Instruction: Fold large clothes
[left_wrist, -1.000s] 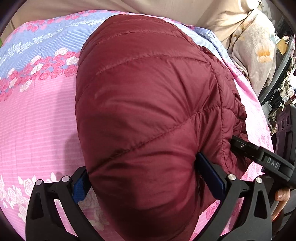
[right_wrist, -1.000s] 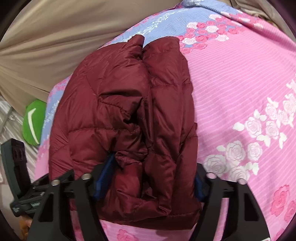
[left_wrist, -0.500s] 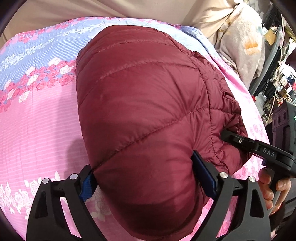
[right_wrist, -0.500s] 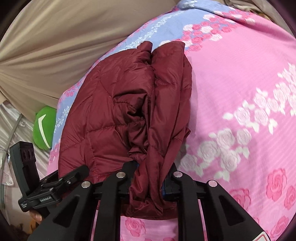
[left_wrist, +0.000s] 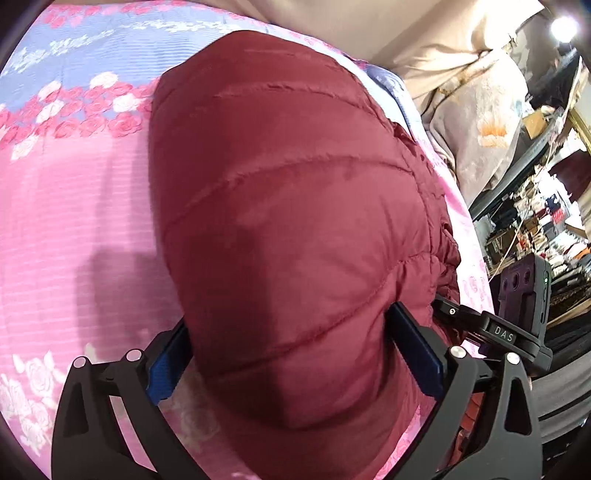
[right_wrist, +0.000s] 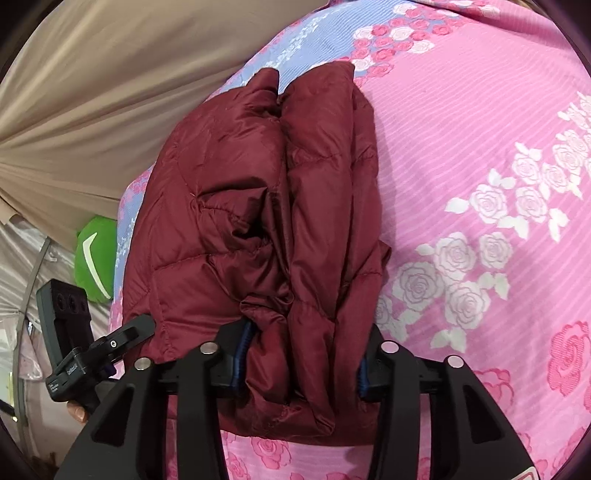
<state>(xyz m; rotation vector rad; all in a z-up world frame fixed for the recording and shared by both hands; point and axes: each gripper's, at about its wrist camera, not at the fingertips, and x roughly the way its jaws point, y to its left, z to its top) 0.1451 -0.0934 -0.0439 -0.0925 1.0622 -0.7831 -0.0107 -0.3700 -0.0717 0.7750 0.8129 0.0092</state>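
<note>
A folded dark red puffer jacket (left_wrist: 288, 206) lies on a pink rose-print bedsheet (left_wrist: 74, 206). My left gripper (left_wrist: 291, 350) straddles its near end, jaws wide apart with the padded bulk between the blue pads (left_wrist: 417, 350). In the right wrist view the jacket (right_wrist: 258, 206) shows its bunched folded edge. My right gripper (right_wrist: 301, 365) has its jaws partly open around that edge; the fabric fills the gap. The left gripper also shows at the lower left of the right wrist view (right_wrist: 107, 350).
The sheet (right_wrist: 480, 155) has a blue rose band at the far side. A beige curtain (right_wrist: 92, 92) hangs behind. A green cushion (right_wrist: 94, 258) sits past the bed's edge. Cluttered shelves (left_wrist: 546, 221) and a beige blanket (left_wrist: 480, 125) lie to the right.
My right gripper closed tight on the jacket's edge half a second ago and has now opened partly again. My left gripper stayed wide around the jacket and shifted slightly.
</note>
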